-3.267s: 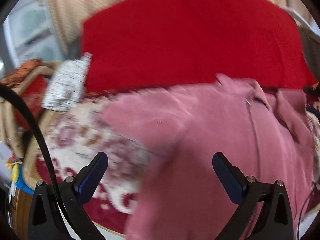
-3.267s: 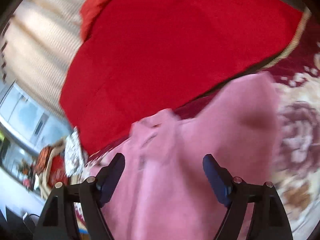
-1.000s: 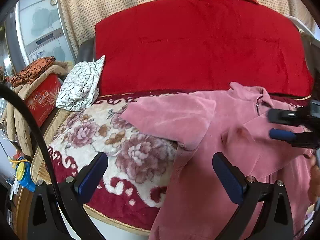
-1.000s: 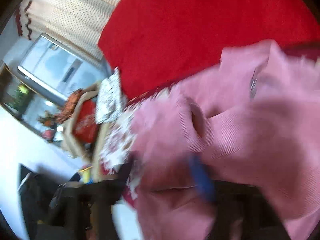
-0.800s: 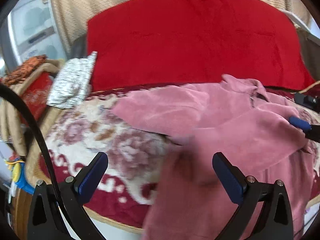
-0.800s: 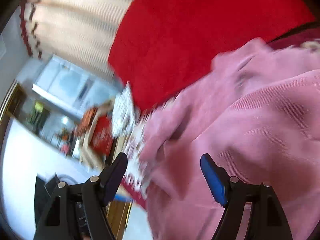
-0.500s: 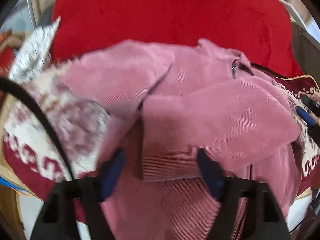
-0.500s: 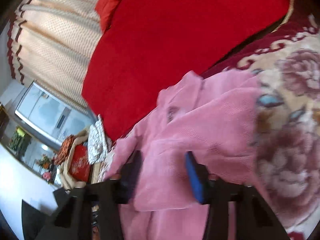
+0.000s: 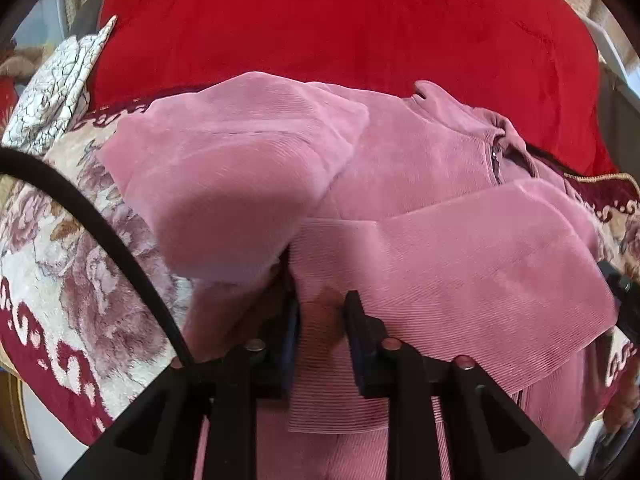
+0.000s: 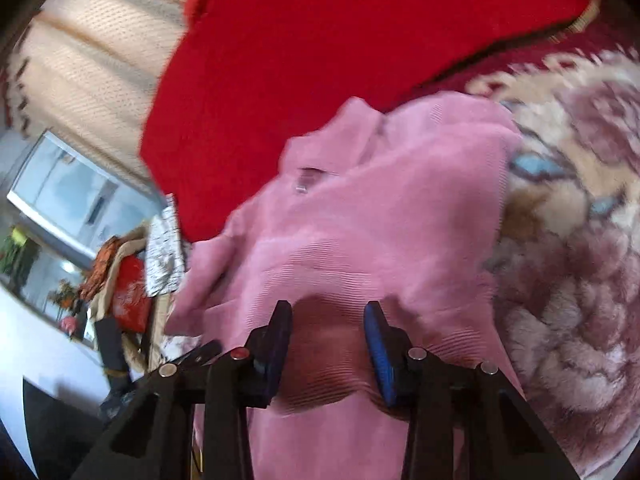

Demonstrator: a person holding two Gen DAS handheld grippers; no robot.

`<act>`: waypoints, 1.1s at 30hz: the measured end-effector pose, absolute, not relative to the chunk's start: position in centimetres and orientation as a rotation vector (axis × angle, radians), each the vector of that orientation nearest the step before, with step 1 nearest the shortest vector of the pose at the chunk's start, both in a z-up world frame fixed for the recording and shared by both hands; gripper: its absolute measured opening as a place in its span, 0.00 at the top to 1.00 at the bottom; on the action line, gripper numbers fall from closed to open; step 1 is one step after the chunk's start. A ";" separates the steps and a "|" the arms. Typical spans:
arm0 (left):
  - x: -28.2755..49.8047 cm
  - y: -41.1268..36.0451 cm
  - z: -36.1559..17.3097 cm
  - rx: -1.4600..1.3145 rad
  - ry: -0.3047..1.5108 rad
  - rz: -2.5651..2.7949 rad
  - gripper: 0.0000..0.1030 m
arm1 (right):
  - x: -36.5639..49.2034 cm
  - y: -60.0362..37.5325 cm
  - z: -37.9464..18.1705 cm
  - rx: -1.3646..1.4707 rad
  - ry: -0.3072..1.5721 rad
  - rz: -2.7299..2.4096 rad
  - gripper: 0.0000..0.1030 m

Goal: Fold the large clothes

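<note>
A pink corduroy jacket (image 9: 420,184) lies on a floral blanket (image 9: 60,248), collar and zipper toward a red bedspread. Both sleeves are folded across its front. My left gripper (image 9: 320,312) has its jaws nearly closed on the folded jacket fabric near the lower middle. In the right wrist view the same jacket (image 10: 380,220) fills the centre. My right gripper (image 10: 328,320) has its jaws narrowed around a raised fold of the jacket, with the fabric bunched between the blue pads (image 10: 378,344).
A red bedspread (image 9: 340,28) covers the area behind the jacket. A white patterned cloth (image 9: 56,92) lies at the far left on the blanket. In the right wrist view a red box (image 10: 128,296) and cluttered furniture stand at the left, beyond the blanket's edge.
Both grippers have dropped onto the jacket and their jaws have closed from wide open to pinching its fabric. The right sleeve now lies folded across the front.
</note>
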State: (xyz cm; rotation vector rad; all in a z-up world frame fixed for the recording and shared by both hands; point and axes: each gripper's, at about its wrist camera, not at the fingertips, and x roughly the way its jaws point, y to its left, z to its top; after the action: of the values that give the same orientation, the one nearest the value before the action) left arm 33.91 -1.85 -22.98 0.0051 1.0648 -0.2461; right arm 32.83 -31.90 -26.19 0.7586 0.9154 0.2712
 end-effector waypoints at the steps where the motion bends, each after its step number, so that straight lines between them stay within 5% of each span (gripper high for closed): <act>1: 33.8 -1.4 -22.8 -0.015 1.067 -0.253 0.78 | 32.9 -31.3 -26.0 0.736 0.910 0.271 0.59; 12: 34.1 -1.7 -24.0 0.013 1.123 -0.321 0.62 | 33.7 -29.7 -27.1 0.720 0.984 0.261 0.59; 19: 34.9 -3.2 -22.4 0.059 1.051 -0.362 0.88 | 33.4 -29.4 -27.1 0.702 0.977 0.266 0.59; 26: 35.5 -6.1 -18.7 0.275 0.879 -0.317 0.89 | 32.5 -29.0 -26.7 0.681 0.951 0.255 0.59; 31: 36.8 -6.2 -20.8 0.404 0.909 -0.277 0.89 | 31.2 -27.7 -24.8 0.653 0.884 0.294 0.58; 33: 37.0 -5.6 -22.3 0.413 0.960 -0.275 0.86 | 31.0 -26.6 -24.2 0.604 0.876 0.283 0.47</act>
State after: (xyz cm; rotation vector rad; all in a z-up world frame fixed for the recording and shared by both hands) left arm 37.03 -5.64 -22.28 0.4130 0.9602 -0.2748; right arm 31.03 -26.61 -24.24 0.6042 0.8757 0.2830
